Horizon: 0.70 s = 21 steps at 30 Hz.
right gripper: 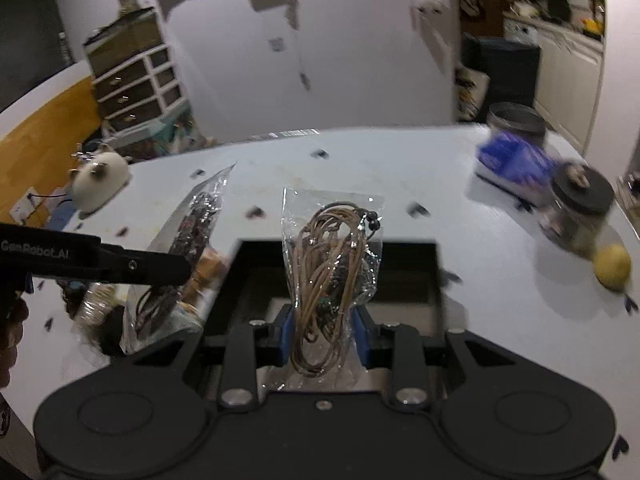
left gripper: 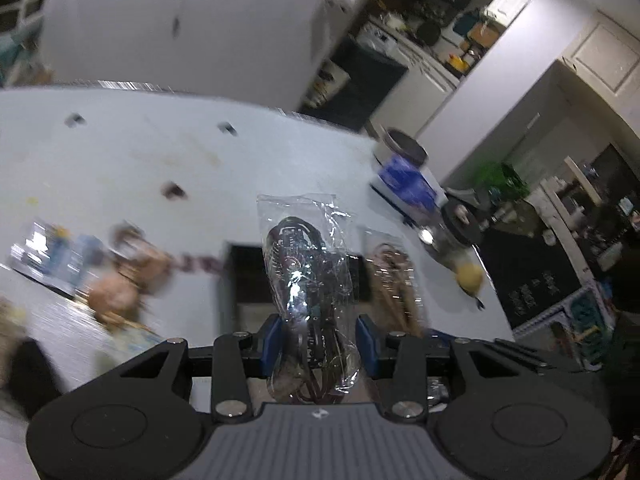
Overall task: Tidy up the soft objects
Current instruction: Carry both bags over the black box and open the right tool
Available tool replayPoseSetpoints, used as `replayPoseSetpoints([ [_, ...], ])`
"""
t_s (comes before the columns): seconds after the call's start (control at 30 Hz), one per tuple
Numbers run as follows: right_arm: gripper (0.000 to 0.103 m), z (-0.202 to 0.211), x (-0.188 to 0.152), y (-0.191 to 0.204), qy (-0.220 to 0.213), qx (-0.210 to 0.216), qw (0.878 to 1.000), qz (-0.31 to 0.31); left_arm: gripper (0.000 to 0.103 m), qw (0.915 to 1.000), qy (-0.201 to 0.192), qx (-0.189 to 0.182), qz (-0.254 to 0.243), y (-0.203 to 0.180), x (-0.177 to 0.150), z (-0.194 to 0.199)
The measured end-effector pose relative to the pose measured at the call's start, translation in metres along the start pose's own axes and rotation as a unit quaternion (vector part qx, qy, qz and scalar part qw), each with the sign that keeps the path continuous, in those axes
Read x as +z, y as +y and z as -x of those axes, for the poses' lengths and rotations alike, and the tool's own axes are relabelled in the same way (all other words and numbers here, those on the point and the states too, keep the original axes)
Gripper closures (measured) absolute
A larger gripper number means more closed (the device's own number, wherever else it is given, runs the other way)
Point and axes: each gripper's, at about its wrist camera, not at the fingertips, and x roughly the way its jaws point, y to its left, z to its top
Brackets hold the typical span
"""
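While clamped on slippery film, carried both packets above the black bin (right gripper: 400,276): dark cord bag (left gripper: 308,280) in left gripper (left gripper: 318,340), tan cord bag (right gripper: 332,268) in right gripper (right gripper: 324,330). Risked slipping, spilling toward the lemon (right gripper: 612,266) at three o'clock.

Two clear plastic bags of cord are up: one with dark cord (left gripper: 308,280) at centre of the left wrist view, one with tan cord (right gripper: 332,276) at centre of the right wrist view. One black tray (right gripper: 400,256) sits behind them. At right stand two dark-lidded jars (right gripper: 580,208), one lemon (right gripper: 612,266) and one blue packet (right gripper: 516,164).
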Motion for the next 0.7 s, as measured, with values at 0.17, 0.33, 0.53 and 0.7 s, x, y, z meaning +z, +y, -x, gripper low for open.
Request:
replayPoseSetpoints([
  [0.17,0.071,-0.019,-0.012,-0.03,0.05,-0.003,0.998,-0.041,0.062,0.9988,0.043,-0.016,0.016,-0.024,-0.009,-0.04],
  [0.33,0.071,-0.04,-0.019,-0.032,0.083,-0.016,0.996,-0.036,0.062,0.9968,0.074,-0.001,0.032,-0.026,-0.01,-0.065],
  [0.53,0.057,-0.046,-0.017,-0.025,0.095,-0.03,0.995,0.0,0.062,0.9939,0.099,0.012,0.048,-0.02,-0.007,-0.084],
  [0.7,0.039,-0.016,-0.014,-0.023,0.062,-0.023,0.998,0.022,0.061,0.9926,0.111,0.011,0.047,-0.023,-0.005,-0.098],
])
